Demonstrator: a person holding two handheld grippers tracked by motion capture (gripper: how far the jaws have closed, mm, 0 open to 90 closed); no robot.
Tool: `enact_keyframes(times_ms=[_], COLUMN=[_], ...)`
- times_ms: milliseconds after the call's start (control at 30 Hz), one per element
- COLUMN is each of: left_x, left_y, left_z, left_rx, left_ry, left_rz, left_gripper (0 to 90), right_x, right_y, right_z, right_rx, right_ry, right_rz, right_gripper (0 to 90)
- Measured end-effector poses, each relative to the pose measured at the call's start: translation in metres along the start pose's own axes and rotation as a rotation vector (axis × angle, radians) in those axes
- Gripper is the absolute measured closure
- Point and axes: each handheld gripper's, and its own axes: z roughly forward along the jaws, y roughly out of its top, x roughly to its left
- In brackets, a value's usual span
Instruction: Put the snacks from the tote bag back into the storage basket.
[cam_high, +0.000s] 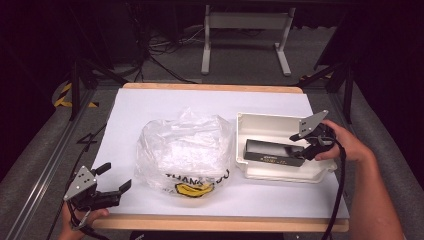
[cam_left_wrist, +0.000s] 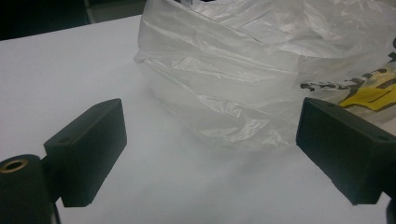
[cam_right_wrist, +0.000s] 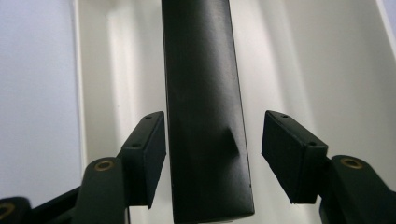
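Note:
A long black box lies tilted inside a white tray at the right of the table. My right gripper reaches over the tray's right end, its jaws on either side of the box's end. In the right gripper view the box runs up between the jaws of the right gripper. The left pad sits against it, and a thin strip of white tray shows before the right pad. My left gripper is open at the front left corner, pointing at a crumpled clear plastic bag.
The bag bears black lettering and a yellow mark, and lies just beyond the left gripper. White paper covers the wooden tabletop. A white frame and cables stand on the floor behind the table.

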Motion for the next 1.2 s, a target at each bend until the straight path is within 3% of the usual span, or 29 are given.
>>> enact_keyframes(times_ms=[233,333,467,567,867,1167,1200], left_x=[0.001,0.002,0.003,0.004,0.006,0.006,0.005], left_y=[0.002,0.002,0.003,0.003,0.007,0.014,0.019], left_z=[0.002,0.002,0.001,0.001,0.004,0.009,0.009], left_rx=[-0.003,-0.006,-0.007,-0.011,-0.004,0.014,0.027], left_ry=[-0.001,-0.001,0.001,0.001,0.014,0.005,0.002], left_rz=[0.006,0.007,0.007,0.006,0.021,0.039,0.061], left_gripper=[9.6,9.6,9.6,9.6,9.6,9.7,9.7], right_x=[0.003,0.004,0.006,0.007,0.015,0.029,0.030], right_y=[0.002,0.003,0.003,0.002,0.001,0.003,0.003], right_z=[-0.001,-0.001,-0.003,-0.004,-0.004,-0.011,-0.011], right_rx=[-0.036,-0.060,-0.133,-0.162,-0.175,-0.191,-0.189], right_ry=[-0.028,-0.064,-0.125,-0.136,-0.214,-0.252,-0.253], right_rz=[0.006,0.018,0.034,0.052,0.105,0.155,0.162], right_gripper=[40.1,39.1,38.0,37.9,35.8,29.6,28.6])
